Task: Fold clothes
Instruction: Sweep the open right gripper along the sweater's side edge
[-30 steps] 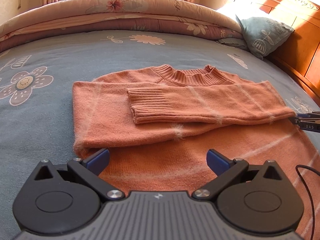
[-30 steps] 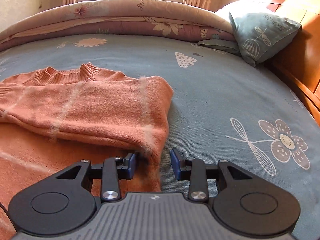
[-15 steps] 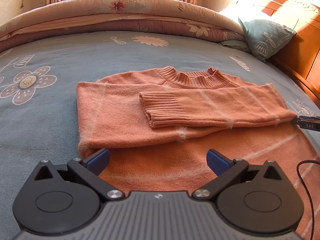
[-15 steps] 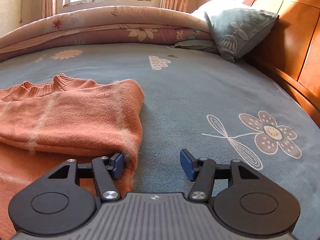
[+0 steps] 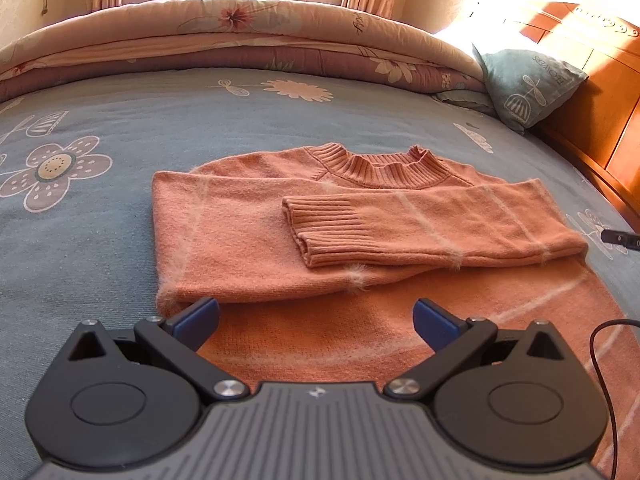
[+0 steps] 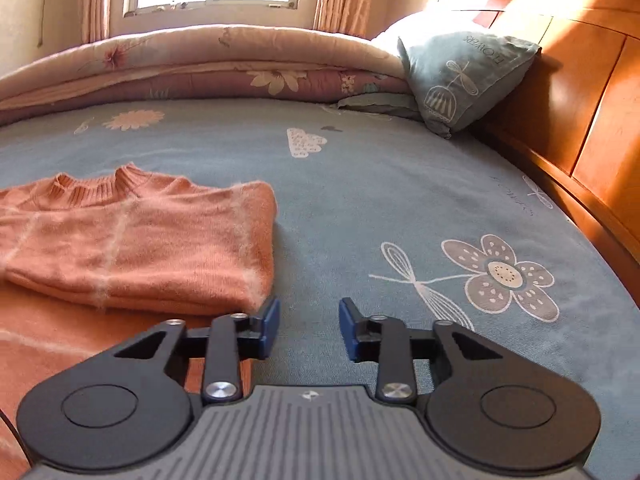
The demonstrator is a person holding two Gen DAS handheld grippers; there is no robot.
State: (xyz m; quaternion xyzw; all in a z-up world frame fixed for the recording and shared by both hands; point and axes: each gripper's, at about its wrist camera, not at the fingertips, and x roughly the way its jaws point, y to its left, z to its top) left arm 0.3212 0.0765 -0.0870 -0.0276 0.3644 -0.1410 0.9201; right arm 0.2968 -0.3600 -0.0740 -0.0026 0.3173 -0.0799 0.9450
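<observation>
Blue flowered bed (image 5: pixel 168 128) carries orange sweater (image 5: pixel 248 232), rolled quilt (image 5: pixel 240 40), pillow (image 5: pixel 528 84).

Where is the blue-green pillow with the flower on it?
The pillow sits at the upper right in both views, leaning against the wooden headboard beside the rolled-up quilt.

The sweater (image 5: pixel 248 232) is salmon-orange with thin pale stripes and a ribbed collar and cuff. The bed sheet (image 6: pixel 400 200) is dusty blue, printed with grey-brown flowers, dragonflies and small white clouds. The rolled quilt (image 5: pixel 240 36) is cream and pink, flowered. The pillow (image 6: pixel 460 76) is grey-blue with white drawings. The headboard (image 6: pixel 580 100) is orange-brown wood. Both grippers' fingers (image 5: pixel 196 316) are blue on black arms.
</observation>
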